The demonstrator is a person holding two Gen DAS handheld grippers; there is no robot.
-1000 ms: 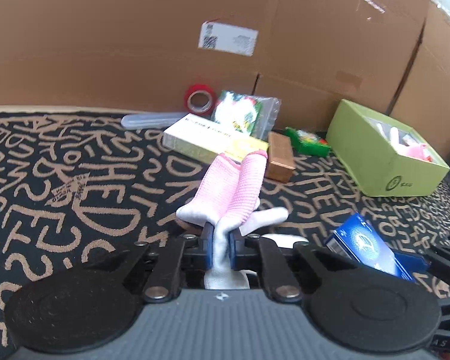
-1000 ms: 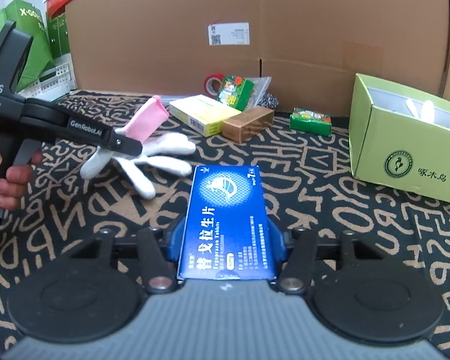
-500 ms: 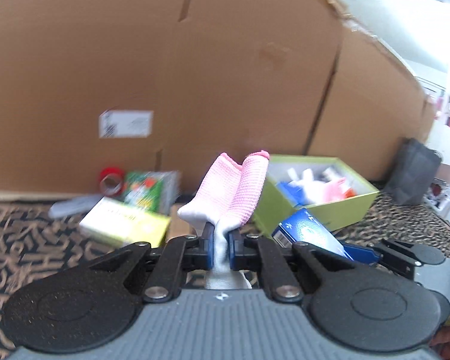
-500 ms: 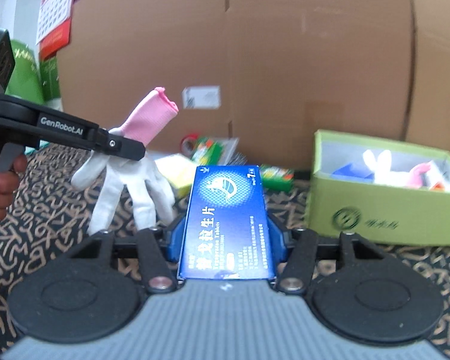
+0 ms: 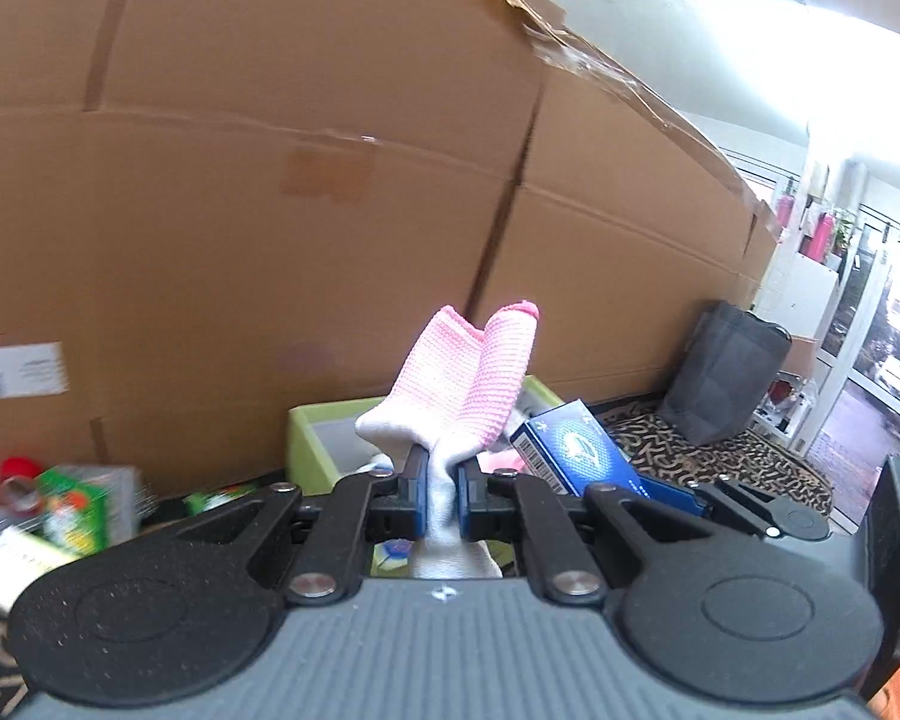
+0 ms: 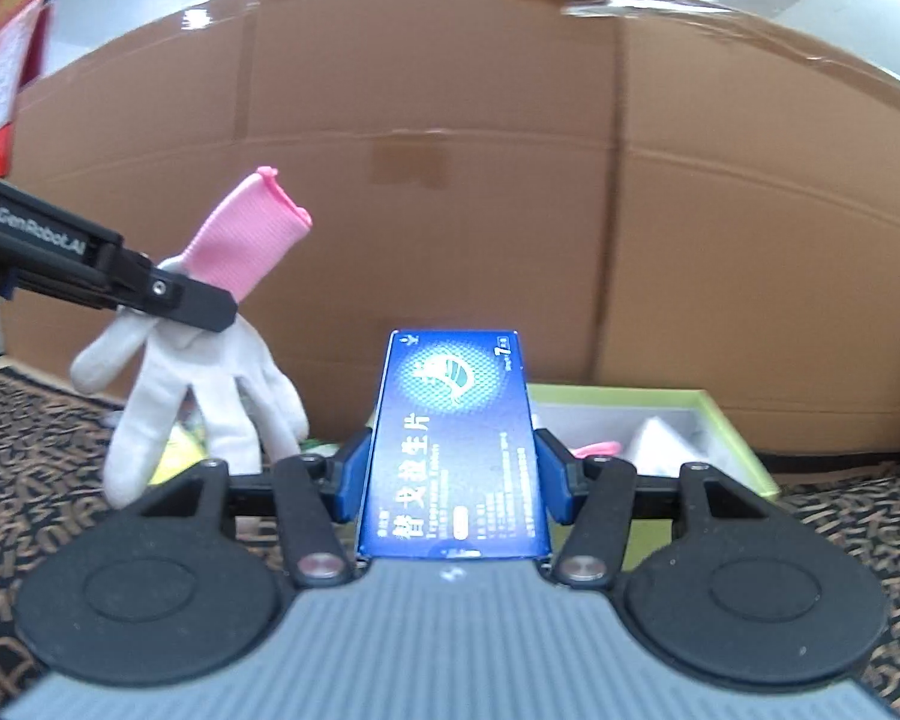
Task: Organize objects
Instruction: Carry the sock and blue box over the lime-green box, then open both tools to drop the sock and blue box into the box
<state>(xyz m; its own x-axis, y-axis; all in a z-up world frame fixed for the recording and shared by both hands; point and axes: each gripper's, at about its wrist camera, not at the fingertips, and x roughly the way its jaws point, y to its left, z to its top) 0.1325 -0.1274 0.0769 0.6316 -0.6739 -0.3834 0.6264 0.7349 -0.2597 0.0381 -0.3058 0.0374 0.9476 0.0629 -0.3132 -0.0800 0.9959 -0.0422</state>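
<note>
Hovering short of the green box [image 6: 744, 456], the right gripper [image 6: 453, 480] pinches the blue carton [image 6: 456, 444] lengthwise, nearer than the left gripper [image 5: 441, 495], jaws clamped on the glove [image 5: 468, 396].

The arm of the left gripper [image 6: 210, 315], seen from the right wrist view at about nine o'clock, bears the white word "GenRobot.AI". The blue box [image 6: 456, 450] at the centre of that view carries large white Chinese characters along its length, reading roughly 替戈拉生片, with a white swirl emblem at its twelve o'clock end and a "7" near its one o'clock corner; the smaller lines are too fine to read. From the left wrist view, the same blue box shows a barcode on its end. A white shipping label [image 5: 18, 369] on the cardboard wall [image 5: 270, 210], at nine o'clock, has a code square and print too blurred to read.
</note>
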